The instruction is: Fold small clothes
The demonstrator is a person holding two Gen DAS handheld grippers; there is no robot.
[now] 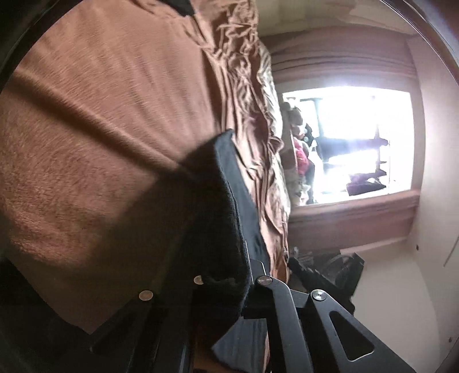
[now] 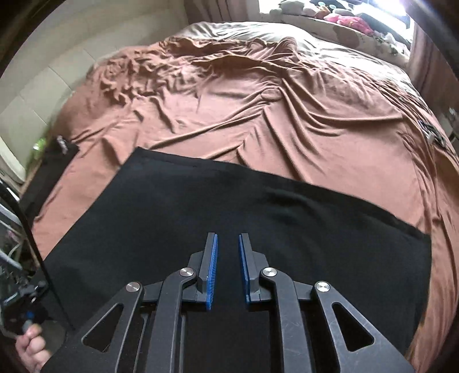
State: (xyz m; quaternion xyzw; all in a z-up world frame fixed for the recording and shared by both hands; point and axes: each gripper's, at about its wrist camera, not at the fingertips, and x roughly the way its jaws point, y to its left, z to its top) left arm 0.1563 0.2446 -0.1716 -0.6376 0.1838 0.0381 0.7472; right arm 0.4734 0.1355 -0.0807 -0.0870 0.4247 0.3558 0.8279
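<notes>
A black garment (image 2: 200,206) lies spread flat on the brown bedsheet (image 2: 258,109), its far edge straight. My right gripper (image 2: 228,238) hovers over the garment's near part, its blue pads (image 2: 213,272) a little apart with nothing between them. At the lower left of the right wrist view, a hand (image 2: 28,350) holds the other gripper at the garment's left edge. In the left wrist view, a fold of the black garment (image 1: 206,195) drapes over my left gripper (image 1: 229,255) and hides its fingertips. That gripper is shut on the cloth and holds the edge raised off the sheet (image 1: 100,114).
Wrinkled sheet covers the bed beyond the garment. A bright window (image 1: 358,143) with soft toys and pink items (image 2: 347,21) on its sill is behind the bed. Pale padded wall panels (image 2: 43,94) run along the left. A dark object (image 2: 54,160) sits at the bed's left edge.
</notes>
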